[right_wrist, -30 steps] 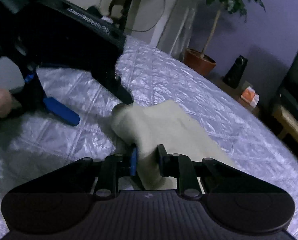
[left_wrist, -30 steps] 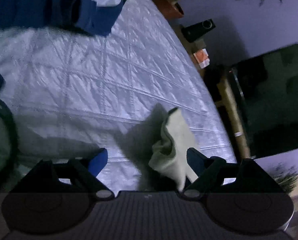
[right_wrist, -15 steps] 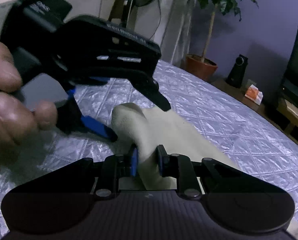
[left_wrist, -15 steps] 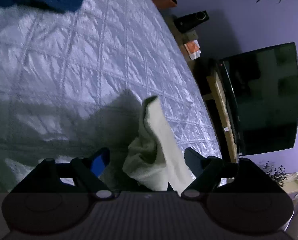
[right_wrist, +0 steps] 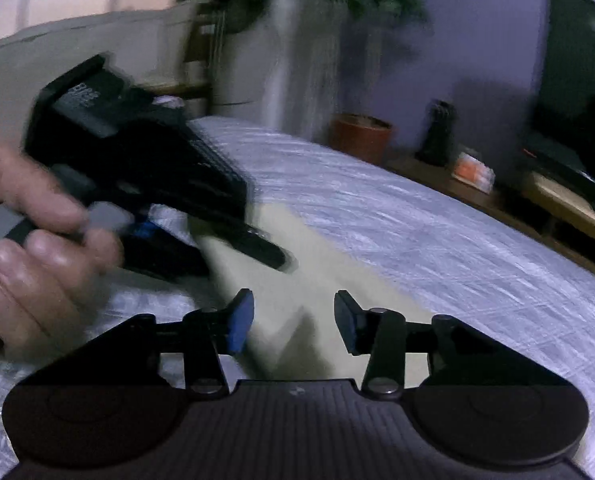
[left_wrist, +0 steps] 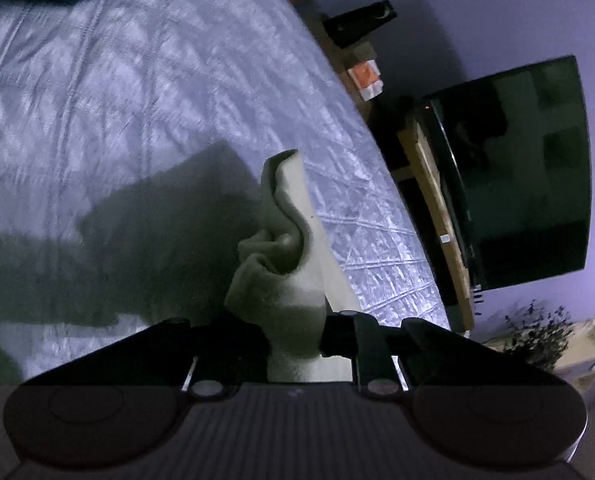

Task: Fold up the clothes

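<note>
Handover of the cream cloth point(left_wrist: 293, 280) from right to left since a second ago. Then: pinched between the right fingers, left jaws wide on either side of it. Now: left gripper point(left_wrist: 295, 338) closing on a bunched fold, pads pressing from both sides; right gripper point(right_wrist: 293, 322) opening, nothing pressed between the blue pad point(right_wrist: 239, 322) and its partner, cloth lying slack beyond and below them.

Position of cloth: gathered end rising straight out from between the left fingers, upper edge curling forward and away from the tips; remainder trailing down onto the quilted bedspread point(left_wrist: 137, 92). In the right wrist view, a flat cream panel spread on the bedspread ahead of the right fingertips, passing under the left gripper, which sits up and to the left of them with the person's hand point(right_wrist: 29, 248) around its grip. Heavy motion blur in that view; exact contact of the left tips with the fabric not readable there.

Meaning for the fold, as a judgement: regrasp step, fold itself not yet formed. Right gripper freed, probably to take another corner or edge. Risk: left grip on a thick bunch rather than a clean edge, so layers may slip or fold crooked.
</note>
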`<state>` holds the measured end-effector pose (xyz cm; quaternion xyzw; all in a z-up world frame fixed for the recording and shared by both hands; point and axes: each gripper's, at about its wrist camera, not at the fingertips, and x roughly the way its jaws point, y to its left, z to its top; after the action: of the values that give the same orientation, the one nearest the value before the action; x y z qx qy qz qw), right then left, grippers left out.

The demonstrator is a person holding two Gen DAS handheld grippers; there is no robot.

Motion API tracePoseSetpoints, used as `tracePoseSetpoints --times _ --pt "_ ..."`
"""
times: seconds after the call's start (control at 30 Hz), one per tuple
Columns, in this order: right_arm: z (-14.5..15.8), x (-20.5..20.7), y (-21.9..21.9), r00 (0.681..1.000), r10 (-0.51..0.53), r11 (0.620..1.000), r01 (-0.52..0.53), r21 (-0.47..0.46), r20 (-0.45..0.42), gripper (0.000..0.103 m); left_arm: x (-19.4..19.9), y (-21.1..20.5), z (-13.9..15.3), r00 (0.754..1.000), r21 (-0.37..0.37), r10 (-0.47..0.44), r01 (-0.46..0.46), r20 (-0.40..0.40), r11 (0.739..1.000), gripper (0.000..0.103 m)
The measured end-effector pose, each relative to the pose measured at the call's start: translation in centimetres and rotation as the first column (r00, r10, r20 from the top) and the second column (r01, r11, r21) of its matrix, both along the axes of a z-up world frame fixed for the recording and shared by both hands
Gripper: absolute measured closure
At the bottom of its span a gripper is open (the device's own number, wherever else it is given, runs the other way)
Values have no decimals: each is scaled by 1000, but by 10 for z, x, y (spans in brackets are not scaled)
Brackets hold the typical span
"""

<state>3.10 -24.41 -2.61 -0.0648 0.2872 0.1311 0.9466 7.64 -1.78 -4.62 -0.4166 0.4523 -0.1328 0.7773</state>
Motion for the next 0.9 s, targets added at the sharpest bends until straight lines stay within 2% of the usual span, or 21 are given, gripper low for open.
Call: tracePoseSetpoints --times 0.07,0.17,0.23,0.3,0.37,0.43,0.47,0.53,0.57,0.67,0.7,0.8,0.9 --pt "2 -9 -34 989 -145 988 146 42 -30 52 3 -3 2 1000 23 -7 7 13 1000 87" --pt "-4 -20 -82 934 -332 937 343 70 -134 52 5 -3 1 1000 34 -6 5 13 999 87" --pt "-12 -29 -101 902 -391 915 402 27 -184 55 7 -4 1 1000 45 -6 5 15 999 87" --pt "-9 -39 -110 889 -426 902 431 -6 -170 52 10 -8 0 1000 67 -7 6 18 998 87" --pt "-5 -48 -112 890 -436 899 437 -28 -134 50 12 -12 -2 1000 84 -7 5 19 996 87" --pt "-1 -52 -106 927 -361 932 361 -24 -101 53 14 -14 -3 1000 101 -5 3 20 995 87" --pt "-3 -52 -102 937 -332 943 328 -50 -109 53 15 -15 -3 1000 108 -6 4 20 994 87" --pt "-14 -50 -104 922 -352 934 333 -131 -164 53 17 -17 -2 1000 127 -13 10 25 992 87" --pt "-15 -51 -107 911 -380 921 356 -159 -164 50 16 -17 0 999 143 -22 17 33 990 87" --pt "-7 -57 -116 873 -482 862 459 -214 -70 49 15 -22 8 996 211 -53 38 67 977 88" --pt "-2 -58 -111 880 -474 865 459 -202 -28 49 14 -25 11 995 232 -63 43 80 972 88" --pt "7 -51 -86 940 -341 937 342 -71 31 51 14 -30 17 991 268 -81 51 102 962 88" --pt "-5 -29 -54 975 -223 971 221 -93 -10 52 15 -34 24 988 299 -96 56 121 953 88"
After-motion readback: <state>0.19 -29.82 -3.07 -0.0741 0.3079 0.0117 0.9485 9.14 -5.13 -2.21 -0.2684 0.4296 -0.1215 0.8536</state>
